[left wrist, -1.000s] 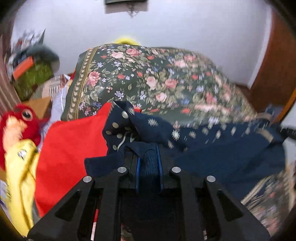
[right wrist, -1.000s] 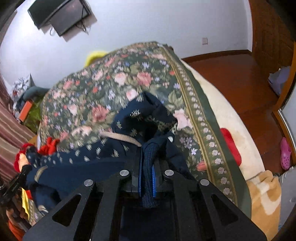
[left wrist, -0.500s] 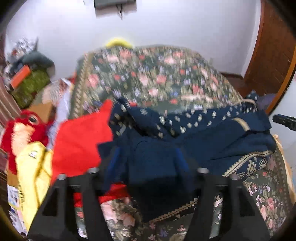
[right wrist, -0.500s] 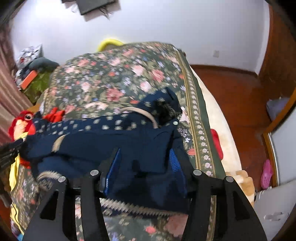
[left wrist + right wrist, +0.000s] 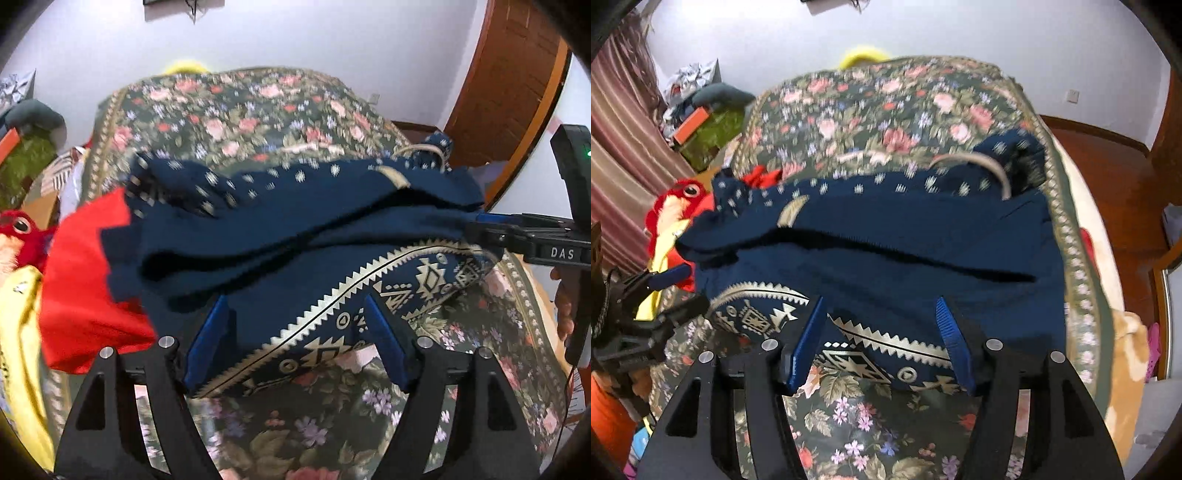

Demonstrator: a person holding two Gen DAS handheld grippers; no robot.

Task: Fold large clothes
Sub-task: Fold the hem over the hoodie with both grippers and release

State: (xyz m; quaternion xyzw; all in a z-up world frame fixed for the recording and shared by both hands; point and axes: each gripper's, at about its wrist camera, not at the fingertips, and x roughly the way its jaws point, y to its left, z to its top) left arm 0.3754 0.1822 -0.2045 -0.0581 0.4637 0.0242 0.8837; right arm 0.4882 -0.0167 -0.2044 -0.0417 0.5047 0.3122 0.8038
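Observation:
The navy garment (image 5: 295,229) with a cream zigzag border lies folded in a long band across the floral bedspread (image 5: 258,110). My left gripper (image 5: 297,306) is over its near left edge. Its jaws are opening and stand wide, with the patterned hem between them and no pad pressing on it. In the right wrist view, my right gripper (image 5: 881,306) is open over the near right edge of the garment (image 5: 886,229), and its pads are also clear of the cloth. Each gripper shows at the side of the other's view: the right gripper (image 5: 484,227) and the left gripper (image 5: 683,291).
A red cloth (image 5: 81,280), a yellow garment (image 5: 18,332) and a red plush toy (image 5: 679,199) lie at the bed's left side. A beige blanket (image 5: 1130,343) hangs off the right edge above the wooden floor (image 5: 1108,177). A brown door (image 5: 509,74) stands at the right.
Both grippers were shut on folds of the navy garment a second ago; both have let go and pulled back toward me. The garment now rests folded on the bedspread.

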